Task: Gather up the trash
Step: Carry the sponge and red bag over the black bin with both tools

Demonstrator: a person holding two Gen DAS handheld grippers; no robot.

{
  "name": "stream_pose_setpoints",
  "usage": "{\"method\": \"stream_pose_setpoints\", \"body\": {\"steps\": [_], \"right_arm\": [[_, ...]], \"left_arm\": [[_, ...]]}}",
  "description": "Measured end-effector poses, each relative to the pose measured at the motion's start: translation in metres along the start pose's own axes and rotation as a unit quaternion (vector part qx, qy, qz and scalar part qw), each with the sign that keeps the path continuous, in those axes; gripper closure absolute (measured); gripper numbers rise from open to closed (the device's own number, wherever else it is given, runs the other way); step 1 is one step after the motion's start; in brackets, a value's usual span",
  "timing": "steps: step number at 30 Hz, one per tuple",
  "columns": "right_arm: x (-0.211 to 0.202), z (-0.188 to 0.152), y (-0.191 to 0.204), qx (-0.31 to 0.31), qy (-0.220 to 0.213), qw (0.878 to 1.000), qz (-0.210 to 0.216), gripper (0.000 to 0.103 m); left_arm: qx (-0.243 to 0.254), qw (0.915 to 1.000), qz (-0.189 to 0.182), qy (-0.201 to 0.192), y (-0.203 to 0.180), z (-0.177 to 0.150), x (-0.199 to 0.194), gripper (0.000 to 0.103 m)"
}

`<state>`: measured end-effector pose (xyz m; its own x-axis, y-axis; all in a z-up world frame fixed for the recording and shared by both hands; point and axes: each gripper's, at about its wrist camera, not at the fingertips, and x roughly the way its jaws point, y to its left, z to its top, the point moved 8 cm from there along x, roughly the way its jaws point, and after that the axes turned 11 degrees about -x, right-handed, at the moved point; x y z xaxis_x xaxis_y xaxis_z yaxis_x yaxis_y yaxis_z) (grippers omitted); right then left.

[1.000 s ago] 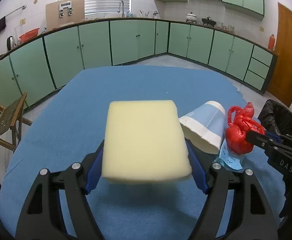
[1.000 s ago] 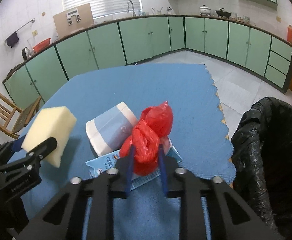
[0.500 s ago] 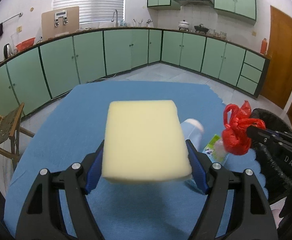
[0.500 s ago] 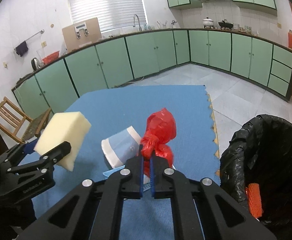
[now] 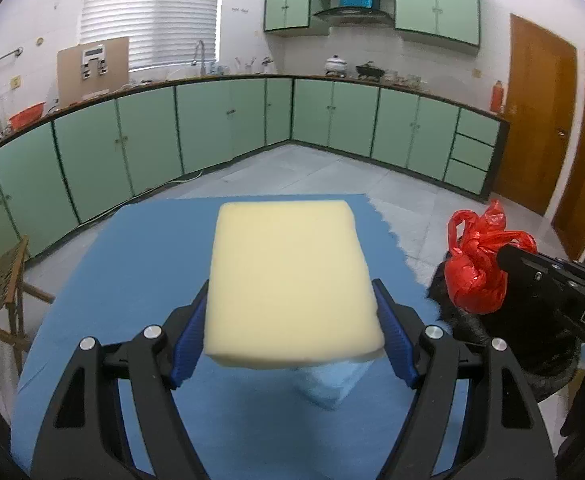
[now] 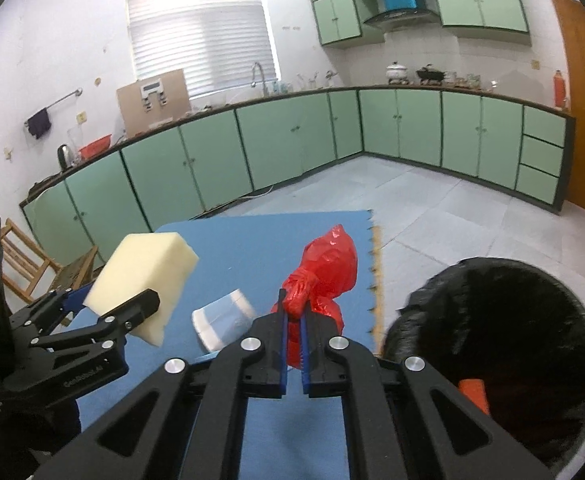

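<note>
My left gripper (image 5: 292, 312) is shut on a pale yellow sponge block (image 5: 292, 280), held in the air above the blue table (image 5: 132, 280); it also shows in the right wrist view (image 6: 144, 272). My right gripper (image 6: 293, 312) is shut on a knotted red plastic bag (image 6: 324, 276), lifted near the table's right edge; the bag also shows in the left wrist view (image 5: 474, 272). A white and light-blue paper cup (image 6: 222, 320) lies on its side on the table. A bin lined with a black bag (image 6: 512, 336) stands to the right, with an orange item (image 6: 472, 390) inside.
A wooden chair (image 5: 0, 292) stands left of the table. Green kitchen cabinets (image 5: 228, 128) run along the far walls, with tiled floor (image 6: 432, 216) between them and the table. A wooden door (image 5: 540, 120) is at the right.
Both grippers have risen with their loads. The red bag has come up off the table and the carton beneath it, and has moved right toward the black bin.
</note>
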<state>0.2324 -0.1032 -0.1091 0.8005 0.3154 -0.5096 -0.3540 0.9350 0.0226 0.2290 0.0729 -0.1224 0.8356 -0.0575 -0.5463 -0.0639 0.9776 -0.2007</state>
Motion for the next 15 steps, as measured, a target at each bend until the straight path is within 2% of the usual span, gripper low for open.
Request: {"method": "stream_pose_setpoints", "body": {"steps": [15], "right_arm": [[-0.061, -0.016, -0.100, 0.038, -0.014, 0.995, -0.091, 0.098]], "left_arm": [[0.045, 0.9948, -0.091, -0.001, -0.121, -0.016, 0.002, 0.030]]}}
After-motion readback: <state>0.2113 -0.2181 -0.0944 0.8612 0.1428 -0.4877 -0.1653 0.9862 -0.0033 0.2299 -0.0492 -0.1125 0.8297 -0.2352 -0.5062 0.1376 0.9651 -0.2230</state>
